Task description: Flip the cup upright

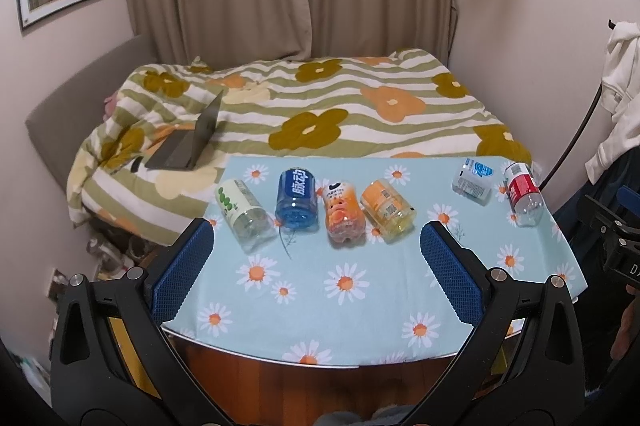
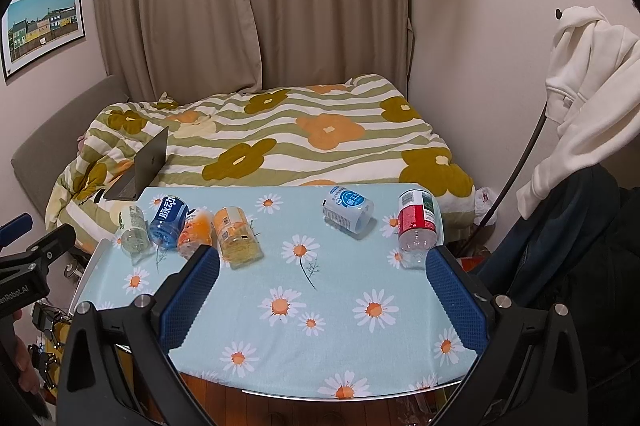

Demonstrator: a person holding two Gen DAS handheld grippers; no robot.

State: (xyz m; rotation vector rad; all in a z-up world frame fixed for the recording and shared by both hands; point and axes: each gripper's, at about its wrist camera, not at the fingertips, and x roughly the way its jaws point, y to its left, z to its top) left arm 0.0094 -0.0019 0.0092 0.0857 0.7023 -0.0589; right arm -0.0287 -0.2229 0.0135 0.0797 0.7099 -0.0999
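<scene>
Several cut-bottle cups lie on their sides on a daisy-print tablecloth (image 1: 344,310). A row at the left holds a green-label cup (image 1: 242,211), a blue cup (image 1: 296,197), an orange-pink cup (image 1: 344,220) and a yellow-orange cup (image 1: 387,211). A white-blue cup (image 1: 474,179) and a red cup (image 1: 524,193) lie at the far right. My left gripper (image 1: 316,258) is open and empty, in front of the row. My right gripper (image 2: 322,278) is open and empty; the red cup (image 2: 416,226) lies just beyond its right finger, the white-blue cup (image 2: 348,209) further back.
A bed with a flowered quilt (image 1: 320,113) stands right behind the table, with an open laptop (image 1: 192,141) on it. Curtains and a wall lie behind. A white hoodie (image 2: 588,97) hangs at the right. The table's front edge (image 2: 344,396) is near me.
</scene>
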